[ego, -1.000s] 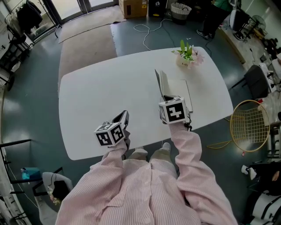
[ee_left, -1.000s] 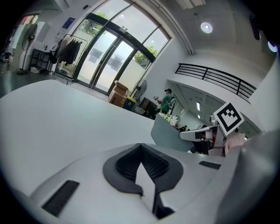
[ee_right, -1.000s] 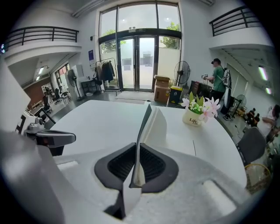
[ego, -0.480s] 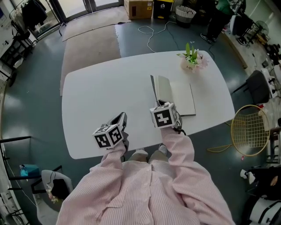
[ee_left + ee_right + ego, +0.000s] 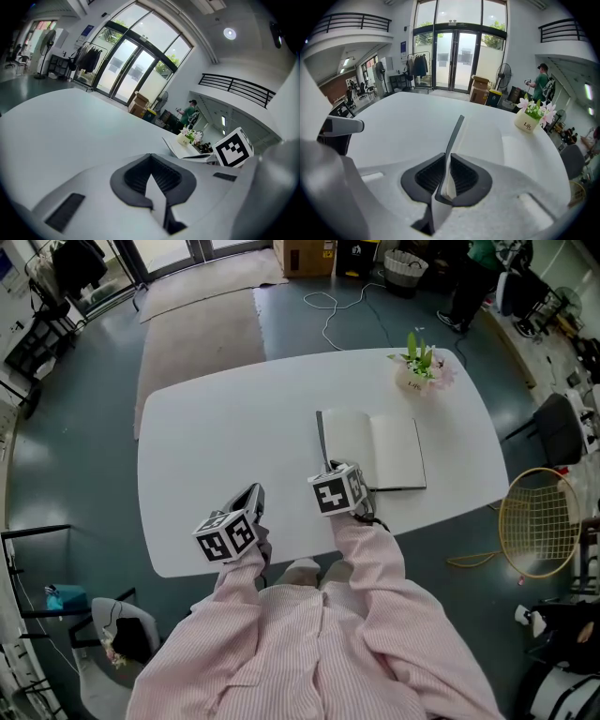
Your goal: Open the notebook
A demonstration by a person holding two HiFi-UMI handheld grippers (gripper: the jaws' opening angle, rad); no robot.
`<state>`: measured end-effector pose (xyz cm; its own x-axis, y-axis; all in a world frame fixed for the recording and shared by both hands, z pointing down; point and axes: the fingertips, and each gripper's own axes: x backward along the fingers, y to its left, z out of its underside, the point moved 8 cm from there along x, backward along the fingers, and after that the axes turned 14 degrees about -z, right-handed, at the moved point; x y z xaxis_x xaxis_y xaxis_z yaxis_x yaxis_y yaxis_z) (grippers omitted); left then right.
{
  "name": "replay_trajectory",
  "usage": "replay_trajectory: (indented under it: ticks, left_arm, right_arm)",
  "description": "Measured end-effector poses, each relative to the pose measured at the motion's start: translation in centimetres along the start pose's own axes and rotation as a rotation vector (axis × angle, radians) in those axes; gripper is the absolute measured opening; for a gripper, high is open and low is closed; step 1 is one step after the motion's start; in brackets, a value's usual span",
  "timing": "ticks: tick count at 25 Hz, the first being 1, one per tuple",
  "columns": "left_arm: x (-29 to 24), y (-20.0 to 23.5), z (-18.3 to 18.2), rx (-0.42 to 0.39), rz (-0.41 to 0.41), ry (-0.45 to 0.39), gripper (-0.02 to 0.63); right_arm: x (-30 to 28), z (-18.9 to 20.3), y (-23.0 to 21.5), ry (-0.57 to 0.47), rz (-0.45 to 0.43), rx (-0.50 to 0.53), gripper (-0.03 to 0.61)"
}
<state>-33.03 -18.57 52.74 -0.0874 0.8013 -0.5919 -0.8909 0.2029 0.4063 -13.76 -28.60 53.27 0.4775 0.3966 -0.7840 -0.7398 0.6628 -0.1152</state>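
Observation:
A notebook (image 5: 394, 451) lies on the right half of the white table (image 5: 216, 437), its white inside page facing up. Its dark cover (image 5: 322, 435) stands up on edge along the left side. My right gripper (image 5: 331, 468) is shut on the near end of that cover; in the right gripper view the cover (image 5: 457, 131) runs straight up from between the pads of the right gripper (image 5: 448, 164). My left gripper (image 5: 251, 499) hovers by the table's front edge, left of the notebook, shut and holding nothing. The left gripper view shows the left gripper (image 5: 151, 161) and the notebook (image 5: 180, 147) far off.
A small pot of flowers (image 5: 419, 371) stands at the table's far right corner, just beyond the notebook. A yellow wire hoop (image 5: 539, 521) and a dark chair (image 5: 558, 423) sit on the floor to the right. A rug (image 5: 197, 334) lies beyond the table.
My right gripper has come down and toward the table's near edge with the cover in it, and more of the white inside page now shows. The left gripper drifted slightly left.

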Motion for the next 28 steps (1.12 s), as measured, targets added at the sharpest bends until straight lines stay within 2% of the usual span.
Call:
replay_trajectory:
  ticks: [5, 13, 18, 22, 28]
  left_arm:
    - [0.0, 1.2, -0.2, 0.039, -0.011, -0.007, -0.002]
    - [0.2, 2.2, -0.8, 0.05, -0.026, -0.015, -0.002]
    - [0.1, 2.0, -0.8, 0.048, -0.032, -0.012, -0.002]
    - [0.1, 1.3, -0.7, 0.047, -0.031, -0.013, -0.002]
    - [0.0, -0.4, -0.4, 0.029, -0.012, -0.021, -0.002]
  right_arm:
    - [-1.6, 0.2, 0.3, 0.009, -0.01, -0.003, 0.037]
    - [-3.1, 0.3, 1.1, 0.01, -0.032, -0.043, 0.044]
    - [-3.6, 0.8, 0.9, -0.029, -0.099, -0.094, 0.048]
    - [-3.6, 1.9, 0.1, -0.054, -0.148, -0.198, 0.048]
    - [-2.3, 2.0, -0.8, -0.137, -0.226, -0.179, 0.046]
